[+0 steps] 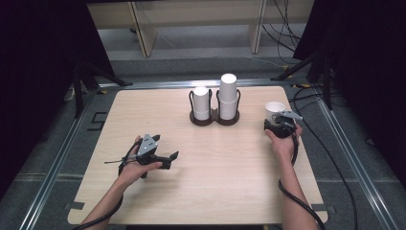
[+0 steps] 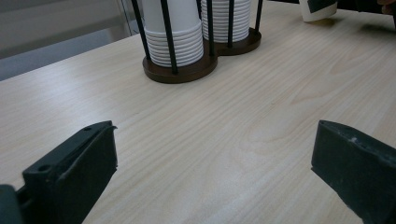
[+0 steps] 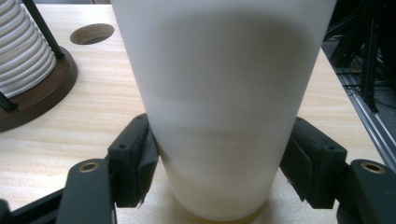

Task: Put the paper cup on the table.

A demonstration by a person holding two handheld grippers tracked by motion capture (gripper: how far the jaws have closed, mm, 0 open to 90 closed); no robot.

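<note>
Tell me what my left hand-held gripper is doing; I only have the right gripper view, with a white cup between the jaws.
Observer: The left hand-held gripper is over the near left part of the table, jaws wide open, nothing between them.
Operator: Is my cup the right way up?
Observer: Yes, the cup stands mouth up, near the table's right edge.
Operator: How full is the holder?
Observer: The holder carries two stacks; the right stack is taller than the left stack.
</note>
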